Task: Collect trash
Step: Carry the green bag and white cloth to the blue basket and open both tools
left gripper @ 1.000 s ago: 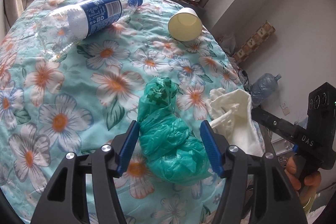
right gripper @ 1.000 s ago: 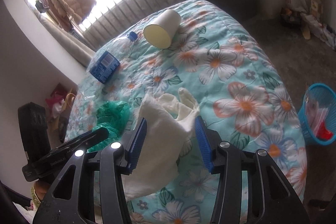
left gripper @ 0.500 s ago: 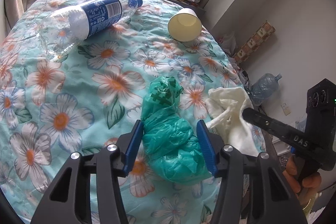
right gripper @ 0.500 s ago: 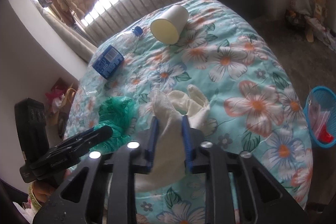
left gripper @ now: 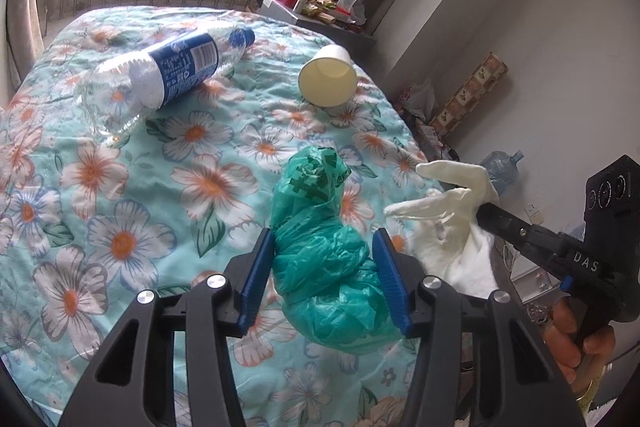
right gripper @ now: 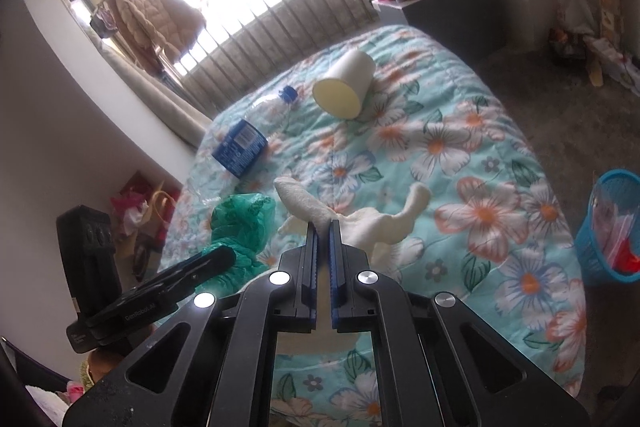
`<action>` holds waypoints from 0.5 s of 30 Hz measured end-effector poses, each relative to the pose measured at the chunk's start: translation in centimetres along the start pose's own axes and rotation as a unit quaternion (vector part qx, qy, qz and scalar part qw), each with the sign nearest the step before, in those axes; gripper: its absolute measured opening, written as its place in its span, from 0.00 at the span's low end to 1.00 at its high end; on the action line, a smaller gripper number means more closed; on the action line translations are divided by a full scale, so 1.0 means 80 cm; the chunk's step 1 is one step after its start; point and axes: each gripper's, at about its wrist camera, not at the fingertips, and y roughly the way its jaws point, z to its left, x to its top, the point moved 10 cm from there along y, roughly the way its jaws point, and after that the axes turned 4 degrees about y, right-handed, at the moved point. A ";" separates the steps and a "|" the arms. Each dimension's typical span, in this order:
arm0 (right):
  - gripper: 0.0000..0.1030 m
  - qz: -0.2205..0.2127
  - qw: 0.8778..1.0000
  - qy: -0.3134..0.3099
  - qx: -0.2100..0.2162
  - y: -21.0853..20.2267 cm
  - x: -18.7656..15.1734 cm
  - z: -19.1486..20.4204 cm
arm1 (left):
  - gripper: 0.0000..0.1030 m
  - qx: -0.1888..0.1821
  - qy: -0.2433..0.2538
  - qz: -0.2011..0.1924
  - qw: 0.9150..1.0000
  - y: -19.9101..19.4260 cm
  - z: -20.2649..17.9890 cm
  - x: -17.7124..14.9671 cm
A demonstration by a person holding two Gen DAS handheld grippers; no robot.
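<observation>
The left hand-held gripper [left gripper: 324, 277] has its blue pads pressed against both sides of the green plastic bag [left gripper: 326, 247], whose long axis runs away from it along the bed [left gripper: 192, 163] — the bag's near end bulges between the jaws. To the right, the right hand-held gripper [right gripper: 323, 227] is clamped tight on the white glove [right gripper: 372, 223] (its fingers stick out limp). The blue basket [right gripper: 596, 239] stands on the floor to the right, nearer the right hand, so the glove probably goes first.
</observation>
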 end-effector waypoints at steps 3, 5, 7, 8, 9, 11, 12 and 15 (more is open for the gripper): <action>0.03 -0.011 1.000 0.003 0.005 -0.012 0.006 0.001 | 0.48 -0.003 0.007 -0.008 1.000 -0.008 -0.009 0.005; 0.03 -0.020 1.000 0.004 0.005 -0.021 0.008 0.000 | 0.48 -0.007 0.011 -0.012 1.000 -0.012 -0.018 0.008; 0.03 -0.026 1.000 0.005 0.004 -0.029 0.009 -0.002 | 0.48 -0.012 0.020 -0.015 1.000 -0.015 -0.031 0.011; 0.03 -0.032 0.999 0.006 0.003 -0.035 0.011 -0.005 | 0.48 -0.014 0.026 -0.015 0.999 -0.016 -0.037 0.014; 0.03 -0.038 0.999 0.008 0.002 -0.041 0.012 -0.008 | 0.48 -0.017 0.034 -0.016 0.999 -0.017 -0.045 0.017; 0.03 -0.051 0.999 0.016 0.000 -0.054 0.017 -0.018 | 0.48 -0.020 0.049 -0.021 0.998 -0.018 -0.060 0.027; 0.03 -0.058 0.998 0.020 0.000 -0.062 0.020 -0.025 | 0.48 -0.022 0.056 -0.024 0.998 -0.020 -0.067 0.032; 0.03 -0.083 0.996 0.037 -0.006 -0.090 0.028 -0.048 | 0.48 -0.039 0.080 -0.036 0.995 -0.021 -0.102 0.052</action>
